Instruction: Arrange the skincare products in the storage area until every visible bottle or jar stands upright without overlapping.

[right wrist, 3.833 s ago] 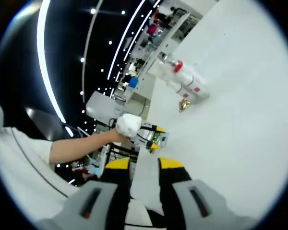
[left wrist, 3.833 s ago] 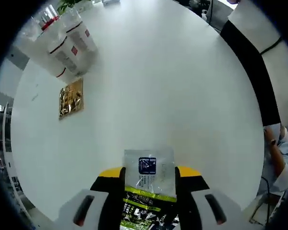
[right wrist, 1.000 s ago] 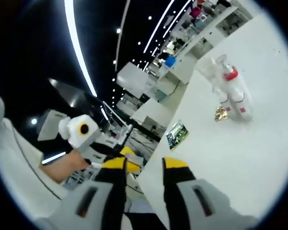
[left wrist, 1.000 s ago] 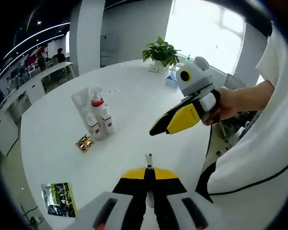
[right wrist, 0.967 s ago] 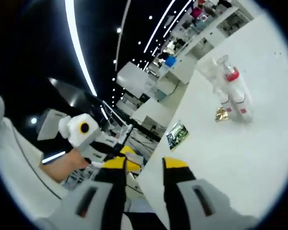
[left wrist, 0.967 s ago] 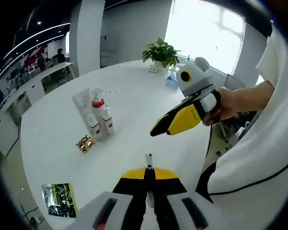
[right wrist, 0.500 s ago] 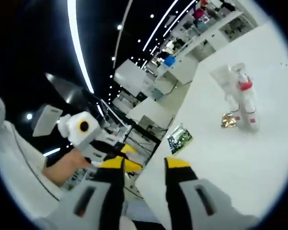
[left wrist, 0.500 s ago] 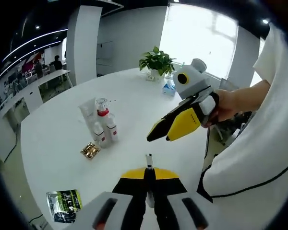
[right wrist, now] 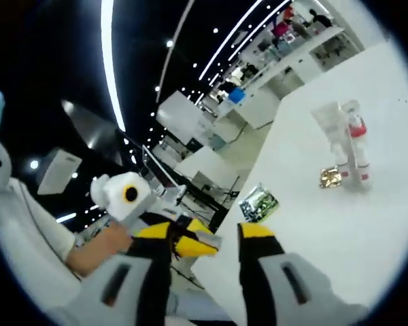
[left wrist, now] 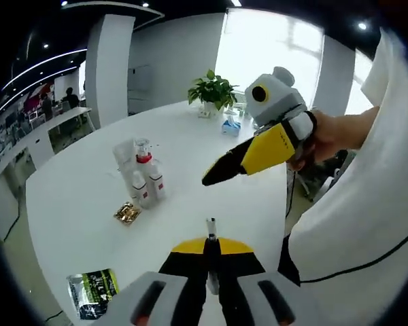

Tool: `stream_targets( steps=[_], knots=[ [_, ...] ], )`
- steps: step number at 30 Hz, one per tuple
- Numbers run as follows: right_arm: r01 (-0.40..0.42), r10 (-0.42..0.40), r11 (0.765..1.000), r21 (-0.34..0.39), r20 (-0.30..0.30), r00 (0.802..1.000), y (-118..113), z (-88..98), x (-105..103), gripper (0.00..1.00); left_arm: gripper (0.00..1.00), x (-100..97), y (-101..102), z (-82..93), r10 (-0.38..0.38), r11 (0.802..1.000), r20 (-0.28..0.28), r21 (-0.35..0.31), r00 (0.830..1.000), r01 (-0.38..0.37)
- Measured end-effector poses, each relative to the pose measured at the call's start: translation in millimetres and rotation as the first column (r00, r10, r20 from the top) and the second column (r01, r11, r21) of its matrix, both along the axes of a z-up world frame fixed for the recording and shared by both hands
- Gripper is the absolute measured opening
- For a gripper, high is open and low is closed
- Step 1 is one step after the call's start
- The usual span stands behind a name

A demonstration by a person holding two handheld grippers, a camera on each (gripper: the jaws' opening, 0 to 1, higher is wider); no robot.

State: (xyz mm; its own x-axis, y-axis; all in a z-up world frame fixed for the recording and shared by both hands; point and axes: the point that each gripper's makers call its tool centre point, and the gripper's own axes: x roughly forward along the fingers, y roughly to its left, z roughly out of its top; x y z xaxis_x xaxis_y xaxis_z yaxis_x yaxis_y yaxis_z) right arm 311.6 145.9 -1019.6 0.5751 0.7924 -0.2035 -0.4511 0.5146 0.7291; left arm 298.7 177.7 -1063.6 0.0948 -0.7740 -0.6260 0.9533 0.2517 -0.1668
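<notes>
Skincare bottles (left wrist: 144,178) stand upright in a tight cluster on the round white table (left wrist: 81,204), well in from its rim. Among them the left gripper view shows a pump bottle with a red collar (left wrist: 143,160), two small white bottles with red labels in front of it, and a pale tube (left wrist: 125,155) just beside them. The same cluster (right wrist: 350,153) shows in the right gripper view. A gold foil sachet (left wrist: 127,212) lies flat on the tabletop just beside the cluster, on the side toward the near rim; whether it touches a bottle cannot be told. A green and black sachet (left wrist: 92,292) lies flat close to the table's near edge, well apart from the bottles. At the far edge of the table sit a potted plant (left wrist: 213,89) and a small blue-topped item (left wrist: 230,125).

The left gripper (left wrist: 210,257) hangs above the near edge of the table with its jaws pressed together and nothing between them. The right gripper (left wrist: 221,171), held in a person's hand (left wrist: 326,136), is raised above the table, with its yellow and black jaws pointing toward the bottles. In the right gripper view its jaws stand apart and hold nothing, and the left gripper (right wrist: 194,243) shows between them, held in a hand (right wrist: 102,248).
</notes>
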Motion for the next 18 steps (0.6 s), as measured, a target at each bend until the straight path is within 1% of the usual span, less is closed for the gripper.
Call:
stream_targets(
  steps=[2,5,8,9,11,14,17,18],
  knots=[
    [0.009,-0.009,1.0,-0.006,-0.009,1.0,-2,-2.5,1,0.37,0.03,3.5,1,3.5,-0.002,1.0,0.012,-0.004,1.0,0.002],
    [0.02,-0.02,1.0,-0.01,-0.005,1.0,-4,-1.9,5,0.38,0.03,8.2,0,8.2,-0.003,1.0,0.017,-0.015,1.0,0.004],
    [0.039,-0.039,0.999,0.007,0.003,0.999,-8,3.6,10,0.38,0.03,11.6,-3,12.7,-0.015,1.0,0.029,-0.015,0.999,0.016],
    [0.048,-0.048,0.999,0.016,0.013,0.999,-9,7.4,13,0.38,0.03,15.3,-3,15.6,-0.021,1.0,0.05,-0.002,0.999,0.022],
    [0.044,-0.044,0.999,0.01,0.015,0.999,-7,9.8,15,0.38,0.03,18.6,-3,20.5,-0.013,1.0,0.06,0.002,0.998,0.013],
    [0.02,-0.018,0.999,-0.028,0.052,0.998,-6,12.5,14,0.38,0.04,22.3,-5,30.4,-0.004,1.0,0.081,-0.024,0.997,0.006],
    [0.005,0.0,0.998,-0.059,0.07,0.998,-5,9.8,12,0.37,0.04,24.9,-7,33.3,0.004,1.0,0.098,-0.029,0.995,-0.001],
    [-0.003,0.007,0.998,-0.057,0.068,0.998,-4,9.5,11,0.36,0.04,24.9,-7,34.2,0.007,1.0,0.1,-0.028,0.995,-0.004]
  ],
)
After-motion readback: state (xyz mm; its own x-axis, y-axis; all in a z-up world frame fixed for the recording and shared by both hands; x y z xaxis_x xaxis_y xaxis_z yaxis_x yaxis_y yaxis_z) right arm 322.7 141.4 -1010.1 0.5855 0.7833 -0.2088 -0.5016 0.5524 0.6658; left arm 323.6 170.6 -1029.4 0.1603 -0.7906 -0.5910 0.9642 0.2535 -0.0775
